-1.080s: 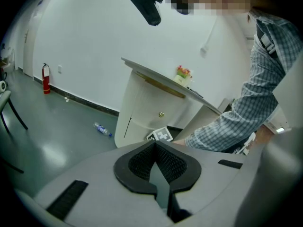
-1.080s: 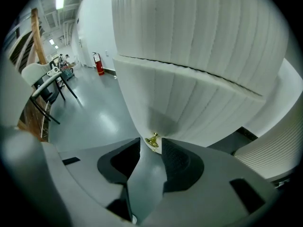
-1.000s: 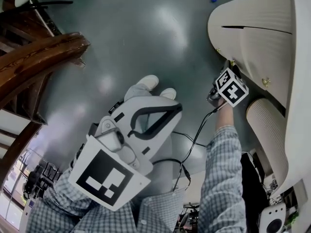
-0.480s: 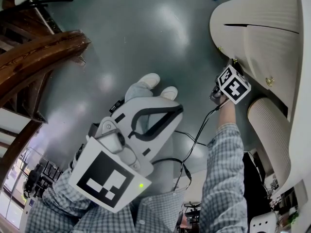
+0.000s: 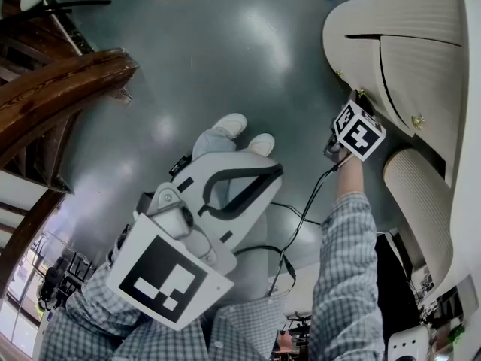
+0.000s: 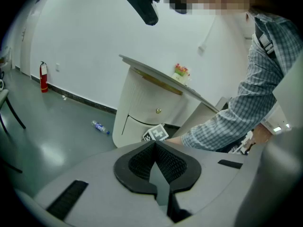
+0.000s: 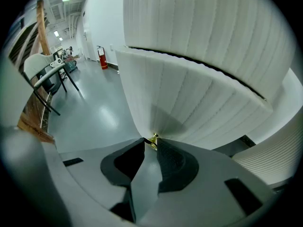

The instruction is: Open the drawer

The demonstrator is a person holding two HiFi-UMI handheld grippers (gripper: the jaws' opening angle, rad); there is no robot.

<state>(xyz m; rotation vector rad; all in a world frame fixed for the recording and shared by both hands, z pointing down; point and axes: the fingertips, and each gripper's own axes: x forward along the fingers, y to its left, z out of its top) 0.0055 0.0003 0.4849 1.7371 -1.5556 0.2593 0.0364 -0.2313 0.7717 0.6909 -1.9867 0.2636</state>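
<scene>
Right gripper (image 7: pixel 150 144) hard against cabinet (image 7: pixel 203 27) front, jaws closing narrow round brass knob (image 7: pixel 154 138) of drawer (image 7: pixel 189 103), tips touching it. Left gripper (image 6: pixel 155 144) pinched together, empty, well off cabinet.

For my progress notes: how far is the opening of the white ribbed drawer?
Done: the right gripper is at the small brass knob. In hand: its jaws are closing on that knob, between their tips. Still to do: the pull; the white ribbed drawer shows only a thin gap.
</scene>
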